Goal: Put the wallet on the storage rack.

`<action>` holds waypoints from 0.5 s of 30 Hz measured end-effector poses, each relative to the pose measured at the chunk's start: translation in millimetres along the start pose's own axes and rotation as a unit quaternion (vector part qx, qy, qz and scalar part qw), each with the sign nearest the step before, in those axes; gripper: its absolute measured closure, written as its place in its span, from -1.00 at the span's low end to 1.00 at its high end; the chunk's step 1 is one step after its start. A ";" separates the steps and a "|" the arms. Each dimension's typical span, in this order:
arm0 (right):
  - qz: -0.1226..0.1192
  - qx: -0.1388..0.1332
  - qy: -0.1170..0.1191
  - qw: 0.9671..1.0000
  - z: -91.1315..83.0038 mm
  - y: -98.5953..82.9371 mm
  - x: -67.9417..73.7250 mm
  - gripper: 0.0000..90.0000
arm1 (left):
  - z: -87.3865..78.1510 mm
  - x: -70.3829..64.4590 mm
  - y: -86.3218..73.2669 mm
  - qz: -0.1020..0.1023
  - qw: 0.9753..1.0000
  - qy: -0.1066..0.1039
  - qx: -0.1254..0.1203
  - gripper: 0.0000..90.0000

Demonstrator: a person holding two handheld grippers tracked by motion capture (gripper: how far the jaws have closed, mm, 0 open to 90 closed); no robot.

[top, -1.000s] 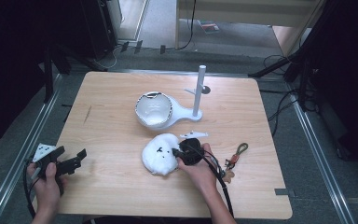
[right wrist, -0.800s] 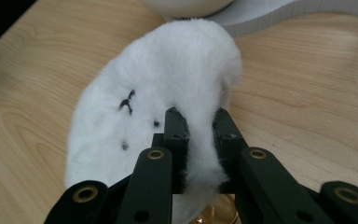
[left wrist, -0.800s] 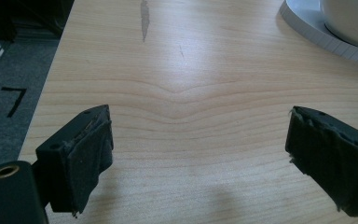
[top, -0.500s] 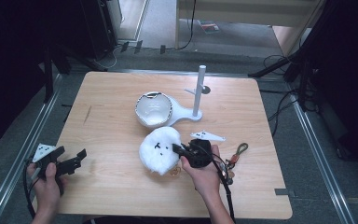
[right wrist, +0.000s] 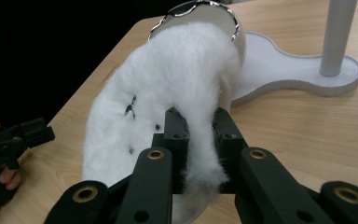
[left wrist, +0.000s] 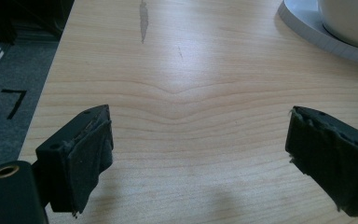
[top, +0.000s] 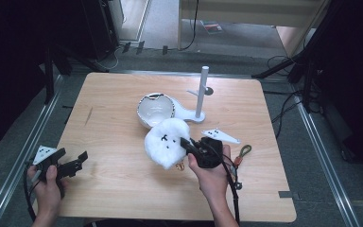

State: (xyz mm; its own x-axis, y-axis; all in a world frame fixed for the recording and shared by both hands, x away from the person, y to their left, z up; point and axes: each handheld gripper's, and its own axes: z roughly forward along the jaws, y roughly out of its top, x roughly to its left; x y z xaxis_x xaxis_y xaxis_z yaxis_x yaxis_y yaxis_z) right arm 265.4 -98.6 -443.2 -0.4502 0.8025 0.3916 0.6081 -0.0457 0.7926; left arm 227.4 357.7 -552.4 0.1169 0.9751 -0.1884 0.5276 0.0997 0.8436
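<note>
Right gripper (top: 187, 144) is clamped on the fluffy white hat (top: 165, 141), lifting it; next, probably carry it to the stand (top: 200, 92); left gripper (top: 78, 161) waits, jaws apart, over the bench (top: 113, 189)

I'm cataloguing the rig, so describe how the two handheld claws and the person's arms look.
Both claws are black. The left claw carries a grey three-cornered plate with dark dots; its fingers are blocky with worn, frayed dark padding. The right claw has linked black bars with brass-ringed holes and a pale three-cornered plate. A dark cable trails from each. The forearms are bare, with no sleeves in view.
</note>
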 end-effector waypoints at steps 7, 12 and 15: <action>0.000 -0.022 -0.011 1.000 -5.9 9.5 3.4 0.79 | -0.3 -0.5 -0.2 0.002 1.000 0.001 -0.003 -0.82; 0.002 -0.036 -0.030 0.999 -7.2 16.7 5.1 0.79 | -0.6 -0.5 -0.3 0.003 1.000 0.002 -0.003 -0.82; 0.005 -0.046 -0.036 0.998 -6.3 20.9 5.7 0.79 | -0.7 -0.6 -0.4 0.004 1.000 0.002 -0.005 -0.82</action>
State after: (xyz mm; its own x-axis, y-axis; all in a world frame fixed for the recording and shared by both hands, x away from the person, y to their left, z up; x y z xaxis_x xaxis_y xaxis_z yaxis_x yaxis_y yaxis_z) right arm 271.4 -98.7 -421.4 -0.3940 0.8427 0.3669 0.5473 -0.1057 0.8302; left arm 226.6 357.2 -552.3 0.1180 0.9764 -0.1807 0.5180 0.0947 0.8501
